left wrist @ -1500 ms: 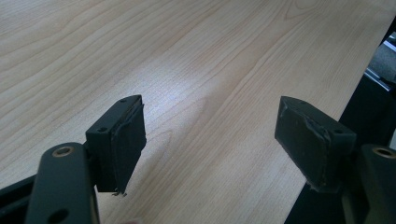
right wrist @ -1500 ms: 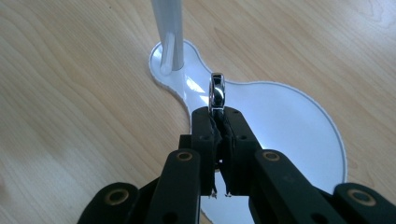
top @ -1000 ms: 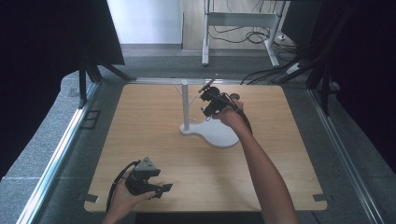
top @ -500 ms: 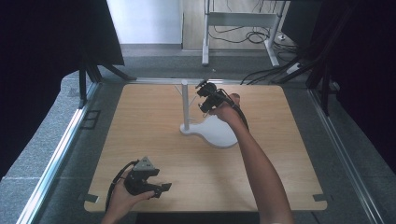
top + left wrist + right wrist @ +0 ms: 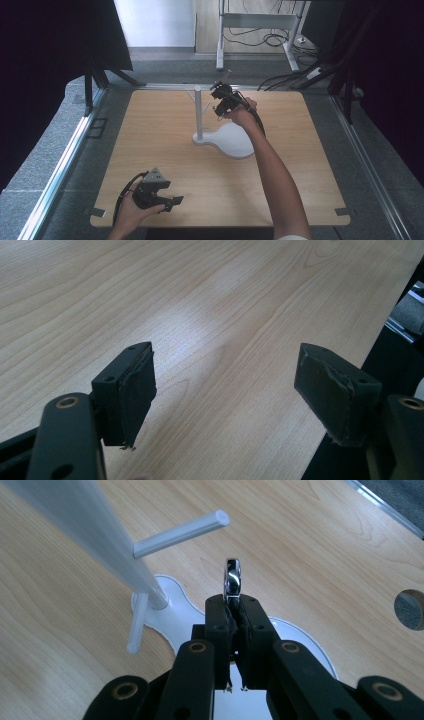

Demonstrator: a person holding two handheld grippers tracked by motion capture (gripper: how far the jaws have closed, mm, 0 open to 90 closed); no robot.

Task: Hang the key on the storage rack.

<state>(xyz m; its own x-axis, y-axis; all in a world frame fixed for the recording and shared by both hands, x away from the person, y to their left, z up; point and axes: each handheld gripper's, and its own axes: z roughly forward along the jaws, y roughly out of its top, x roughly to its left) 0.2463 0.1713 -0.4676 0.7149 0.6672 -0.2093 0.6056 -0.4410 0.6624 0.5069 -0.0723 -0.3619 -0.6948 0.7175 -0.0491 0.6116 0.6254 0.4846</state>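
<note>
A white stand rises from its curved white base (image 5: 235,142) at the middle of the wooden table; its post (image 5: 198,112) carries thin pegs. My right gripper (image 5: 218,101) hangs beside the top of the post, to its right. In the right gripper view that gripper (image 5: 234,612) is shut on a shiny metal ring (image 5: 232,578), which stands edge-on above the jaws. The ring sits just right of the upper peg (image 5: 180,531) and apart from it. A lower peg (image 5: 136,622) points down the post (image 5: 105,545). My left gripper (image 5: 174,202) rests open near the table's front left, with bare wood between its pads (image 5: 132,390).
The table's front edge (image 5: 345,375) runs close to the left gripper. A round hole (image 5: 410,609) in the tabletop lies to the right in the right gripper view. Metal rails and grey floor border the table (image 5: 150,150); cables and a frame lie beyond its far edge.
My right gripper has shifted a little left, closer to the top of the post, with the ring still in it. The left gripper has stayed put.
</note>
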